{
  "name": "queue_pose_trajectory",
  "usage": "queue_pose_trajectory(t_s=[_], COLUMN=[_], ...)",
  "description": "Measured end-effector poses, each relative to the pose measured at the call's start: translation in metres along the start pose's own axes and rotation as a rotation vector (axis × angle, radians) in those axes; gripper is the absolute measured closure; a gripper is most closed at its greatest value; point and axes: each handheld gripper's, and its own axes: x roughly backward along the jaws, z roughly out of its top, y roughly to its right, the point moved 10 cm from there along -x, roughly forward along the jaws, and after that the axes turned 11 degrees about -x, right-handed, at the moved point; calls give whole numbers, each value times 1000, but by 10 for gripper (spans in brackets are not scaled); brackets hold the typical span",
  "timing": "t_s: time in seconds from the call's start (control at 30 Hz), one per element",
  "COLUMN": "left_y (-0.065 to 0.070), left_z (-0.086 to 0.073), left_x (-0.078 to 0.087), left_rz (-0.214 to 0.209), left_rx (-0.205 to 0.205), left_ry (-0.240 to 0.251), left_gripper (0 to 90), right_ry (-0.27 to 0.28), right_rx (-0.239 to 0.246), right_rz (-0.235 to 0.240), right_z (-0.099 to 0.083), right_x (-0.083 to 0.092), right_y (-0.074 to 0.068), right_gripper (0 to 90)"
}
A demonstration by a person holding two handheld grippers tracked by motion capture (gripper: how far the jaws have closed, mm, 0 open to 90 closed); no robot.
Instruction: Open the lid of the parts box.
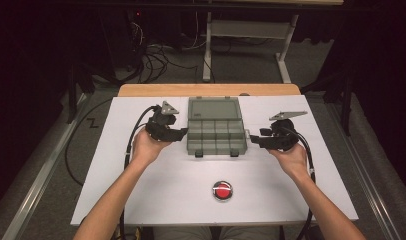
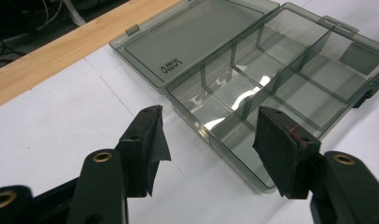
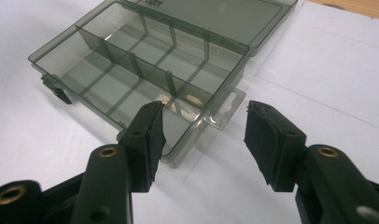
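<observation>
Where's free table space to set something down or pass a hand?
Biggest bare patch: the white table in front of the open organizer box, either side of the red button. Bare strips also run along the left and right edges outside the left gripper and right gripper. Crowded: mid-table, where both open grippers flank the box closely.

The compartment box (image 1: 214, 131) is smoky grey, see-through plastic; its dividers and its opened lid (image 1: 214, 108) are the same tint, with small dark lettering on the lid (image 2: 170, 68). Its two latches (image 1: 199, 154) are black. The table top (image 1: 156, 185) is plain white, with a bare light-wood strip (image 1: 141, 90) along the far edge. The push button (image 1: 222, 190) is red in a silver ring. Both grippers, left (image 1: 183, 133) and right (image 1: 252, 138), are black with brass-coloured rivets (image 2: 102, 156) and grey top plates (image 1: 169, 107). A small red mark (image 2: 295, 131) shows on one left-gripper pad.
</observation>
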Motion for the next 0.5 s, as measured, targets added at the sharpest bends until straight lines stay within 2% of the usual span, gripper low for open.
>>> queue_pose_trajectory(t_s=[0.07,0.37,0.5], left_y=[1,6,8], left_z=[-3,-18,-21], left_x=[3,22,29], left_rz=[17,25,34], left_rx=[3,20,24], left_ry=[9,42,75], left_gripper=[420,419,414], right_ry=[13,81,102], right_rx=[6,-13,-9], right_rz=[1,14,21], right_z=[-2,-7,-11], right_x=[3,21,27], right_y=[0,2,0], right_gripper=[470,457,447])
